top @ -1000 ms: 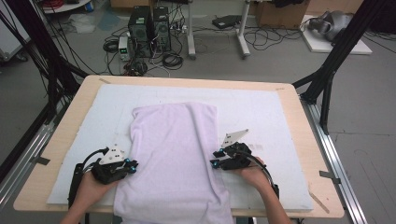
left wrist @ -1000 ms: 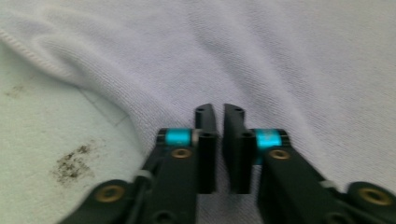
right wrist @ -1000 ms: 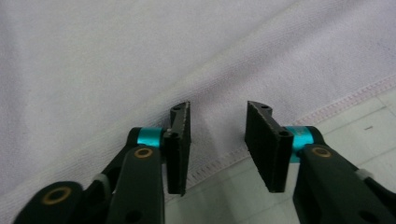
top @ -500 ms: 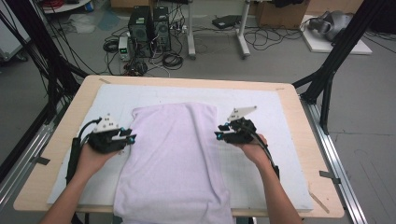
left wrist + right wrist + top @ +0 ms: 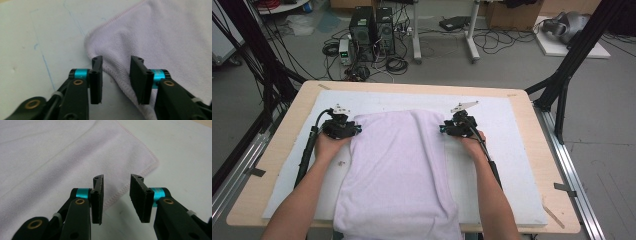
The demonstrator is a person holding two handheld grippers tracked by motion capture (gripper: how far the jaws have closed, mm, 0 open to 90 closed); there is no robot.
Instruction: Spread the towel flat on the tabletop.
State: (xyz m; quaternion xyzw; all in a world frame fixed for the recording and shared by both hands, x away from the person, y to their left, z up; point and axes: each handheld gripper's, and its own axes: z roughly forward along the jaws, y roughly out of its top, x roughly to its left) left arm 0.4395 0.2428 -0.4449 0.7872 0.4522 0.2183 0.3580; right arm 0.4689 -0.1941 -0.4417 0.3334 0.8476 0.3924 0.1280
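A pale lilac towel (image 5: pixel 399 165) lies lengthwise on the white mat (image 5: pixel 512 130), its near end hanging over the table's front edge. My left gripper (image 5: pixel 354 130) sits at the towel's far left corner, open, with the stitched hem (image 5: pixel 117 80) running between its jaws. My right gripper (image 5: pixel 443 128) is at the far right corner, also open, its jaws straddling the towel's edge (image 5: pixel 117 192). In the left gripper view the towel (image 5: pixel 162 37) fills the upper right; in the right gripper view the towel (image 5: pixel 50 157) spreads to the upper left. Nothing is pinched.
The mat rests on a wooden table (image 5: pixel 287 135) with metal rails (image 5: pixel 569 165) along both sides. Black frame struts (image 5: pixel 562 85) rise at the back corners. Computer towers and cables (image 5: pixel 372 30) sit on the floor behind.
Both hands have slid forward along the towel's sides, from near its middle to its far corners. The jaws now straddle the hems.
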